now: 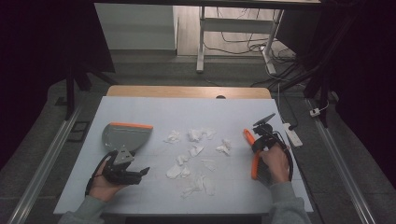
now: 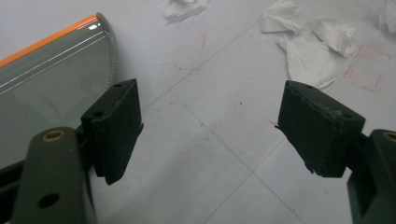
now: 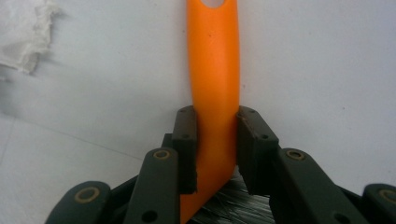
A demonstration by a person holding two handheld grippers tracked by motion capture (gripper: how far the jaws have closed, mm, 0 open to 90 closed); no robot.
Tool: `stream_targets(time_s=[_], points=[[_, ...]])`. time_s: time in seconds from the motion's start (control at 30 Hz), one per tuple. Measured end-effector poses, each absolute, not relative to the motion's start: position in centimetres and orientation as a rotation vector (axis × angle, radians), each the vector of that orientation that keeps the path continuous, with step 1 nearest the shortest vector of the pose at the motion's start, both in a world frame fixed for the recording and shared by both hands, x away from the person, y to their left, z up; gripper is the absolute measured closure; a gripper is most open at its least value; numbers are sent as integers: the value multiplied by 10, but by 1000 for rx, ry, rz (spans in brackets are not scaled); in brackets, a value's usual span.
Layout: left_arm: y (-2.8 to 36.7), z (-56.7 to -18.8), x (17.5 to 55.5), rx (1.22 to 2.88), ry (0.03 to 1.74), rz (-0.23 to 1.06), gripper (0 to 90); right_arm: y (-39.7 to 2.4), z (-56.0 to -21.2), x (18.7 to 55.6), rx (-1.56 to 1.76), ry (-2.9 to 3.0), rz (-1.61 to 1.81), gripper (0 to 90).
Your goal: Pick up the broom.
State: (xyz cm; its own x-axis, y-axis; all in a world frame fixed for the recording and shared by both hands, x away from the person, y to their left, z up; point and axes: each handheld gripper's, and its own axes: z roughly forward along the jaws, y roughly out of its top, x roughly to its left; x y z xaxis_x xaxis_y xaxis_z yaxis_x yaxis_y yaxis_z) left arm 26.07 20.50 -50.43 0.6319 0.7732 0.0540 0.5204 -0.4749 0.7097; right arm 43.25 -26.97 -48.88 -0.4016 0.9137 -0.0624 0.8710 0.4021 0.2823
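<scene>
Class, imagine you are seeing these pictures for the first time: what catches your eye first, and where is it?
The orange brush stands out at the table's right, clamped in the right claw. Torn white paper scraps litter the middle of the white table. At left, a grey dustpan with an orange edge lies beside the open left claw.

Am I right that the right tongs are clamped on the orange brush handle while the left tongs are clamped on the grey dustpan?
Not quite. The right tongs are indeed clamped on the orange brush handle, but the left tongs are wide open with nothing between them; the grey dustpan lies beside them, unheld. The left gripper view shows this.
</scene>
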Motion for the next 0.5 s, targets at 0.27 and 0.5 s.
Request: stream_targets(time_s=[0.27,0.5], points=[[208,-504,261,2168,1015,487,227,-288,-482,425,1575,2504,502,710],[208,-504,262,2166,1017,487,227,-319,-465,410,1590,2493,870,711]])
